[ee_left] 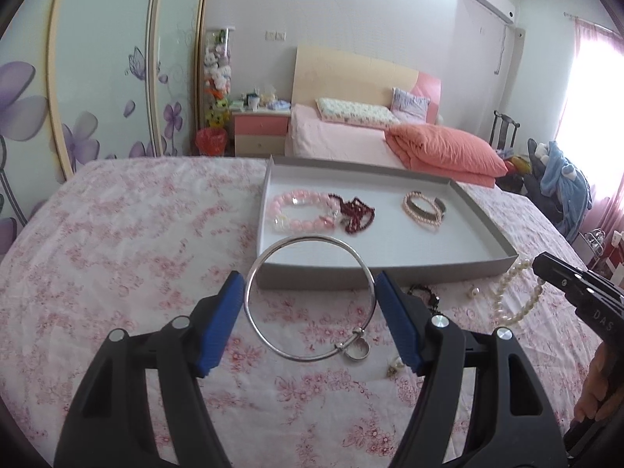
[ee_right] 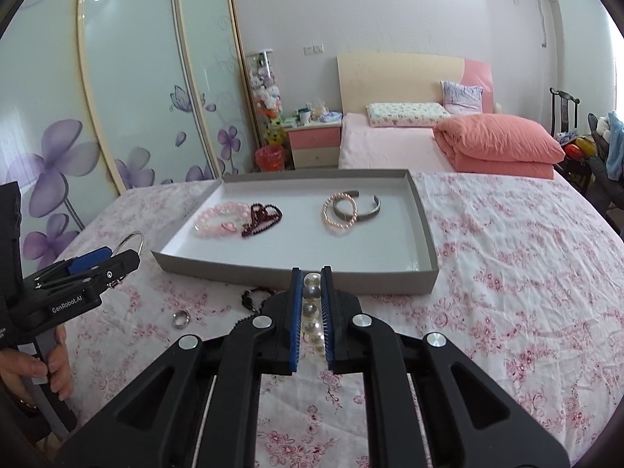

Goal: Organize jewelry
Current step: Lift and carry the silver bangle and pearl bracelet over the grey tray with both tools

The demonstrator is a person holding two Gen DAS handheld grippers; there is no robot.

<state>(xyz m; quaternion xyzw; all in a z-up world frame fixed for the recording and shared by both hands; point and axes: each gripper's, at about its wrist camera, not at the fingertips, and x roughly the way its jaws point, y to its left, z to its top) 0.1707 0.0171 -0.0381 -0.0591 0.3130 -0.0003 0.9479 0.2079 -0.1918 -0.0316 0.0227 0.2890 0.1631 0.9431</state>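
Left wrist: left gripper (ee_left: 310,314) spans thin silver bangle (ee_left: 312,300), lifted before shallow grey tray (ee_left: 487,269). Right gripper (ee_right: 311,319) clamped on white pearl strand (ee_right: 311,314) over bed. Next: carry both into tray.

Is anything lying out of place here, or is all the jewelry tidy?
Not all tidy. A small silver ring and a dark beaded bracelet lie loose on the floral bedspread, outside the grey tray. The left gripper holds a silver bangle; the right gripper pinches a pearl strand.
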